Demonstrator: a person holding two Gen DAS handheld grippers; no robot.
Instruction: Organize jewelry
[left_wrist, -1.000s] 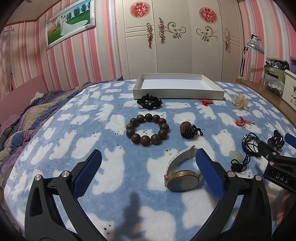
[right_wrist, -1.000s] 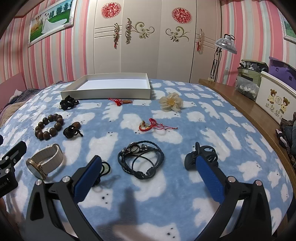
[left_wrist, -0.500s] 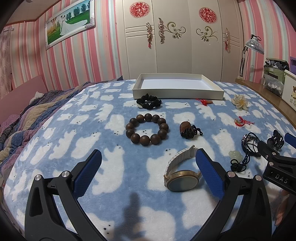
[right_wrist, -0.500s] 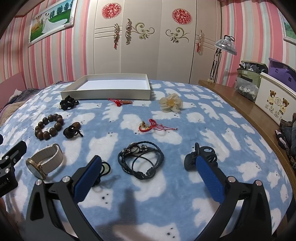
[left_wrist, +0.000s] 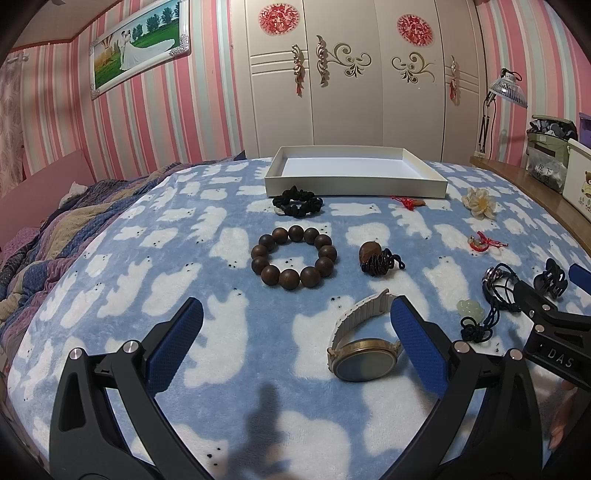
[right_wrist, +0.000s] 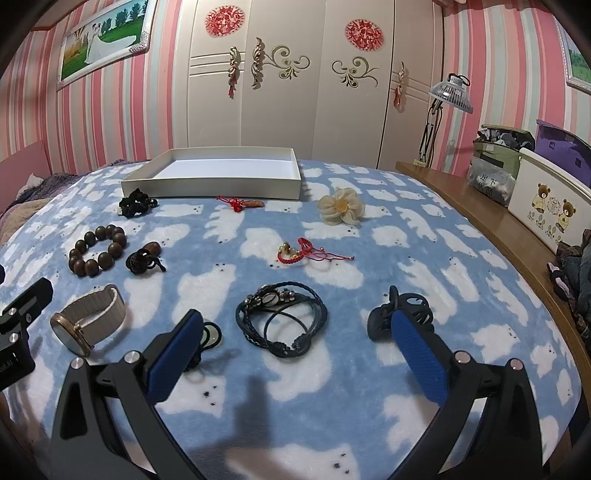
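Stock on the blue cloud-print bed blanket (left_wrist: 207, 236), nothing yet in the shallow white cardboard tray (left_wrist: 354, 181) at the far edge. My left tongs (left_wrist: 295, 332) gape wide, empty, low over the gold-cased watch with cream strap (left_wrist: 364, 341); right tongs (right_wrist: 295, 343) equally wide, empty, over the tangled black braided cord bracelet (right_wrist: 282, 319). Also listed: dark wooden bead bracelet (left_wrist: 293, 256), black scrunchie (left_wrist: 297, 203), black claw hair clip (right_wrist: 400, 314). I judge the watch first: straddle the case, close gently, lift clear before travelling to the tray.

Jade pendant (right_wrist: 210, 334) half behind right claw finger, hair clip (right_wrist: 400, 315) partly covered
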